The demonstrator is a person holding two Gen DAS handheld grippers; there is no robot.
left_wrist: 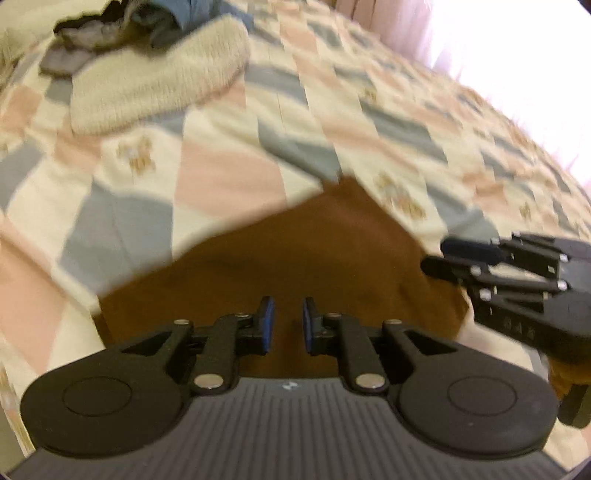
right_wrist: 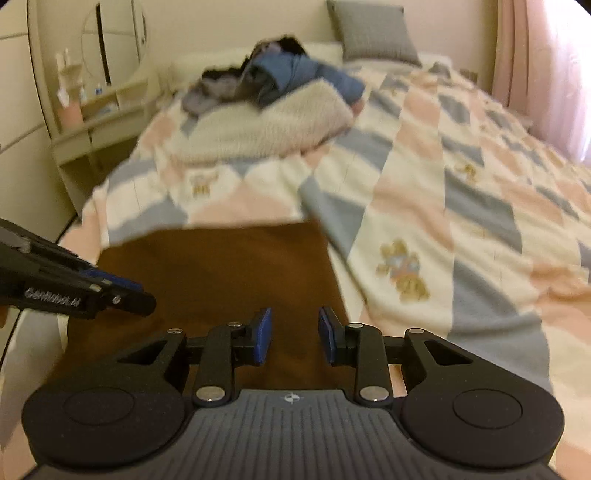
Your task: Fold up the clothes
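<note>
A brown garment [left_wrist: 303, 251] lies flat on the patchwork bedspread [left_wrist: 221, 147], also seen as a brown garment [right_wrist: 221, 273] in the right wrist view. My left gripper [left_wrist: 288, 326] hovers over its near part, open, with nothing between the blue pads. My right gripper [right_wrist: 294, 334] is likewise open above the garment's near right part, holding nothing. Each gripper shows in the other's view: the right gripper [left_wrist: 436, 254] at the garment's right edge, the left gripper [right_wrist: 144, 295] at its left side.
A pile of clothes sits farther up the bed: a cream knit [right_wrist: 266, 129], with blue [right_wrist: 306, 74] and dark garments on top. A grey pillow [right_wrist: 373, 29] is at the headboard. A cream shelf unit [right_wrist: 92, 122] stands left of the bed, pink curtains [right_wrist: 546, 66] right.
</note>
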